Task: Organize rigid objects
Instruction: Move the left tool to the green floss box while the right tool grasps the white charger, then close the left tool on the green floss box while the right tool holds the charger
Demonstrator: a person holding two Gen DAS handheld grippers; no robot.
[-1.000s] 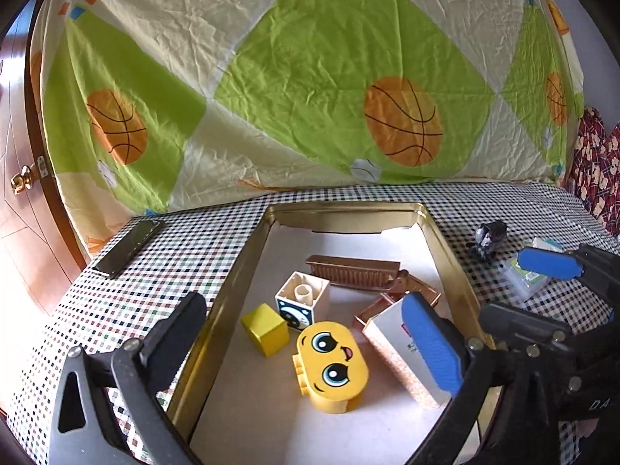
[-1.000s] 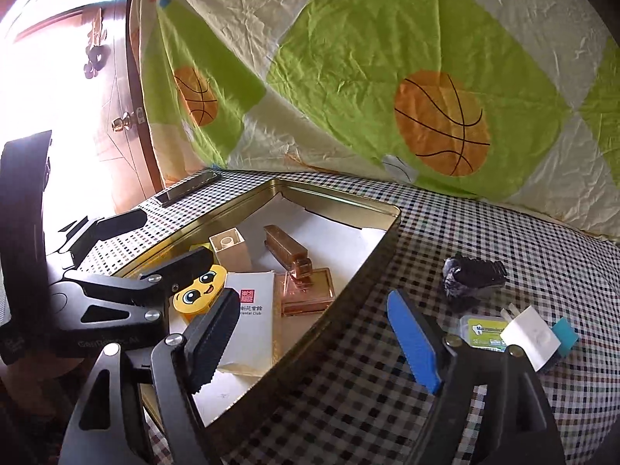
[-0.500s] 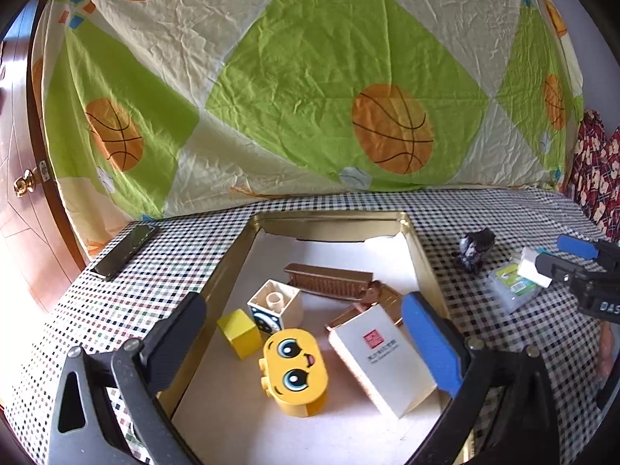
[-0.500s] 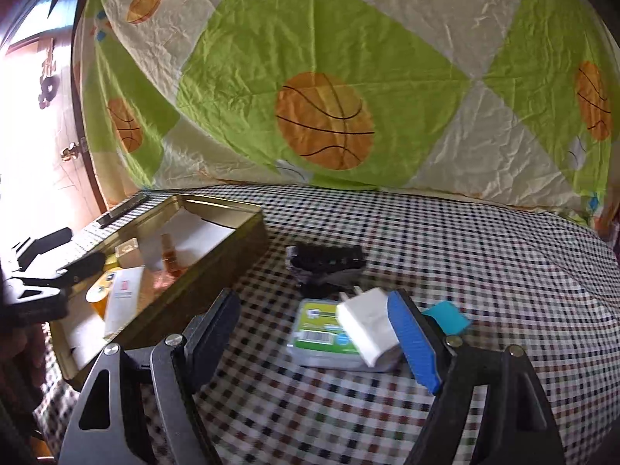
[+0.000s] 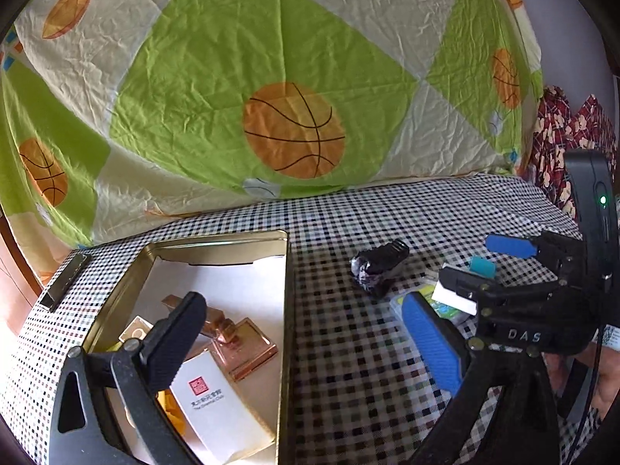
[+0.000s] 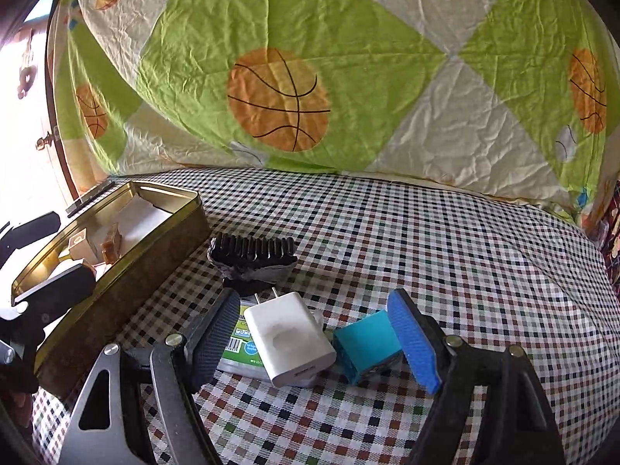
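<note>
Checked cloth (image 6: 426,232); gold tin (image 5: 285,310) with white box (image 5: 217,407), copper stapler (image 5: 240,341); both grippers' fingers spread.

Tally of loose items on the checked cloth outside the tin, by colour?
White: 1, charger plug
Teal: 1, small block
Black: 1, ribbed object
Clear with green label: 1, flat case, under the plug
Total: 4

left wrist: looks down past gold tin (image 5: 285,294) across checked cloth (image 5: 341,352) | right wrist: close over white charger (image 6: 288,343) | shared: tin, black clip (image 6: 252,257), basketball sheet (image 5: 271,77)
</note>
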